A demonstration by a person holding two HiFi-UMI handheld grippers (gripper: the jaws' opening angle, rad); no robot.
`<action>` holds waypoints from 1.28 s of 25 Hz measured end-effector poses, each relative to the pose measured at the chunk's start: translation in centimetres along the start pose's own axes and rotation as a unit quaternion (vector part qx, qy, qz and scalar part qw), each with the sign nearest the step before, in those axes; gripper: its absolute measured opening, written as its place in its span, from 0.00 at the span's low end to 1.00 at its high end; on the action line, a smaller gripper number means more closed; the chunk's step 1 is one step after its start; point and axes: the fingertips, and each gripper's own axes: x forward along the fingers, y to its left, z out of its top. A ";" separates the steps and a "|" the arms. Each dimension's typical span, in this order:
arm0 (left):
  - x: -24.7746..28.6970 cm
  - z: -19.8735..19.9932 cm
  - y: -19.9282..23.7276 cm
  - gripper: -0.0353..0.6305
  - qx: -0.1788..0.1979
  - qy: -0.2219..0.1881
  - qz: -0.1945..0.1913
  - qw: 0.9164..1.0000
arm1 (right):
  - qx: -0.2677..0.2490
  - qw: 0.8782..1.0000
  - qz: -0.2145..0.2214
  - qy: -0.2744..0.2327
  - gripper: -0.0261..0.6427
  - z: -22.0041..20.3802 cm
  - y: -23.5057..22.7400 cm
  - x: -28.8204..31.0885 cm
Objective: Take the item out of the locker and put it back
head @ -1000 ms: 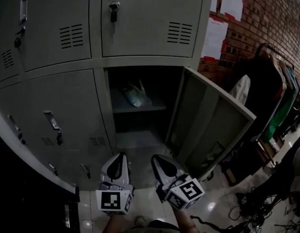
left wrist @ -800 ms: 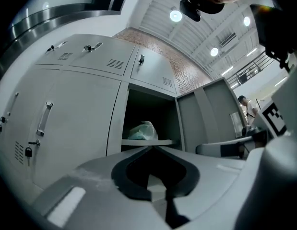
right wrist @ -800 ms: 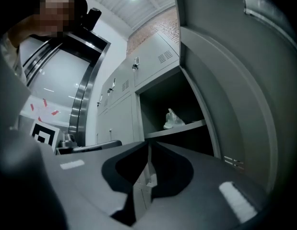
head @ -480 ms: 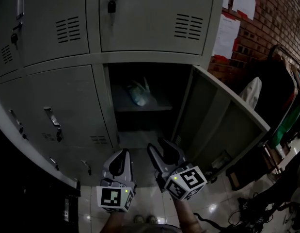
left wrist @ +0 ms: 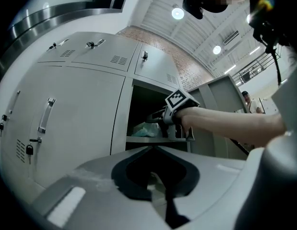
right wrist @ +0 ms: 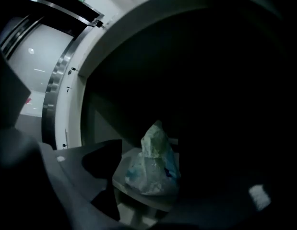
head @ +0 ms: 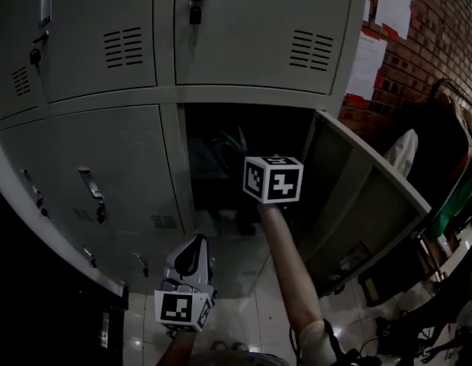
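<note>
The item is a crumpled clear plastic bag (right wrist: 153,166) with blue patches. It stands on the shelf (left wrist: 144,139) inside the open locker (head: 220,174). My right gripper (left wrist: 157,118) reaches into that compartment; in the head view only its marker cube (head: 272,179) and the forearm show. Its jaws are opening, and the bag lies a short way ahead between them, untouched. My left gripper (head: 193,244) hangs low in front of the lockers, shut and holding nothing.
The locker door (head: 365,204) swings out to the right of my arm. Closed lockers with handles (head: 91,185) and a padlock (head: 194,12) stand left and above. At the right are a brick wall with papers (head: 369,63) and hanging clothes (head: 457,181).
My right gripper rose from beside the left one and went forward into the open locker, and its jaws spread apart. The left gripper stayed low.
</note>
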 end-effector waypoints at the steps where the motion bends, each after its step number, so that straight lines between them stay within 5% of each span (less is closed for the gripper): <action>1: -0.1 0.1 0.3 0.06 -0.001 -0.001 0.002 1.000 | 0.002 1.000 -0.002 0.011 0.59 -0.4 -0.3 0.5; 4: -0.1 0.1 1.2 0.06 -0.006 -0.004 0.010 1.000 | -0.035 0.999 -0.022 0.031 0.44 -0.9 -0.6 1.0; 6: -0.1 0.0 1.6 0.06 -0.010 -0.005 0.012 1.000 | -0.066 0.997 -0.024 0.035 0.11 -0.8 -0.4 0.9; 7: -0.1 0.0 1.6 0.06 -0.012 -0.006 0.012 1.000 | -0.073 0.996 -0.021 0.036 0.08 -0.8 -0.2 0.9; 16: -0.2 0.2 1.8 0.06 -0.018 -0.009 0.012 1.000 | -0.066 0.998 -0.023 0.000 0.06 0.1 -0.1 0.1; 23: -1.1 2.5 2.1 0.06 0.001 -0.026 0.016 1.000 | -0.084 0.984 0.036 -0.150 0.06 2.7 4.5 -10.9; 32: -2.7 3.7 0.3 0.06 0.016 -0.033 0.007 0.999 | -0.020 0.975 0.010 -0.222 0.06 -5.8 5.5 -24.5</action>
